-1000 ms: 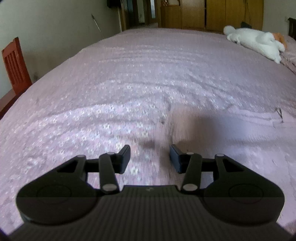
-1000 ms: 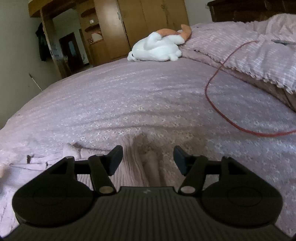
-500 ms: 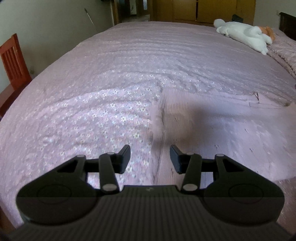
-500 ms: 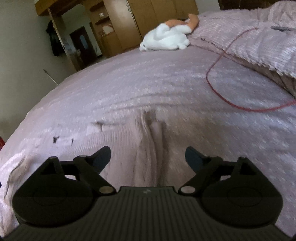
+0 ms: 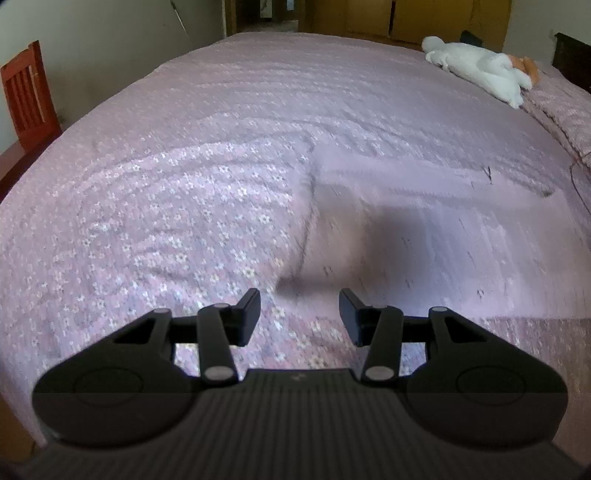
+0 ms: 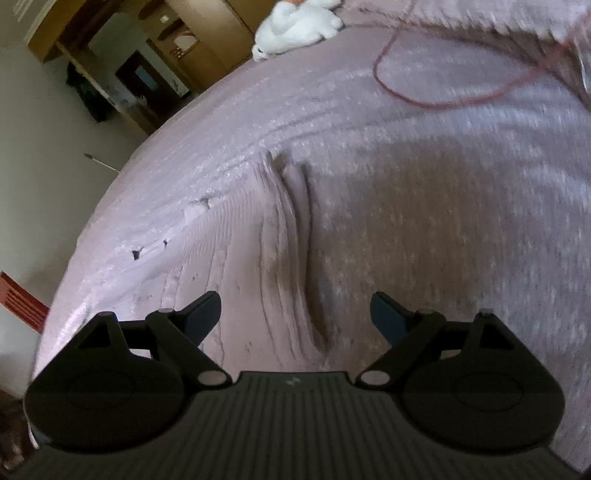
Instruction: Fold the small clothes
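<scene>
Though both tongs [image 5: 299, 312] [image 6: 295, 314] gape, pink garment [image 6: 236, 266] just ahead.

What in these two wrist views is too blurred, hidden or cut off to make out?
- Garment, left wrist view: motion blur and a dark shadow hide its type; its near edge sits behind the left gripper.
- Garment folds, right wrist view: blurred, lower part hidden by the right gripper.
- Plush toy: cut off by the top edge.
- Red cable: ends out of frame.
</scene>
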A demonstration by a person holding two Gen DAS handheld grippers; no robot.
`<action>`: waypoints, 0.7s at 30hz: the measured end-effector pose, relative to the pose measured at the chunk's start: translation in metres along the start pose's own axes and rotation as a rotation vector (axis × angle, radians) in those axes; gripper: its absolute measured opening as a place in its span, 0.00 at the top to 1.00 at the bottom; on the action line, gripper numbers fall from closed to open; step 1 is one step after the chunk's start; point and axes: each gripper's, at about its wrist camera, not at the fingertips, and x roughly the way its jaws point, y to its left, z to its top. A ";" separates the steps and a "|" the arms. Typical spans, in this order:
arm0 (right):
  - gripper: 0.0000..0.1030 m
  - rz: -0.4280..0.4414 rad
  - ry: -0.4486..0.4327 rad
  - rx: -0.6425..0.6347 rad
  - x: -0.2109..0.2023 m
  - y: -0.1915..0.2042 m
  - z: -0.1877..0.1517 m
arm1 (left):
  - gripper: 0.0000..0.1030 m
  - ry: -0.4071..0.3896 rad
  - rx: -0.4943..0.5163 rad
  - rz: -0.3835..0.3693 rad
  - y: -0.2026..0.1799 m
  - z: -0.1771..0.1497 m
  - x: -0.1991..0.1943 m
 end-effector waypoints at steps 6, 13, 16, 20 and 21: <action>0.10 0.065 0.028 0.083 0.005 -0.010 -0.005 | 0.52 0.016 0.000 -0.008 -0.008 -0.009 0.005; 0.06 0.125 -0.006 0.100 0.019 -0.010 -0.009 | 0.53 0.048 -0.008 -0.031 -0.018 -0.016 0.020; 0.05 0.150 -0.012 0.083 0.025 -0.007 -0.008 | 0.53 0.055 0.008 -0.014 -0.023 -0.018 0.027; 0.04 0.189 -0.001 0.081 0.037 -0.001 -0.004 | 0.53 0.073 0.006 -0.014 -0.028 -0.017 0.035; 0.04 0.201 0.005 0.086 0.041 0.001 -0.003 | 0.52 0.079 0.007 -0.013 -0.028 -0.016 0.037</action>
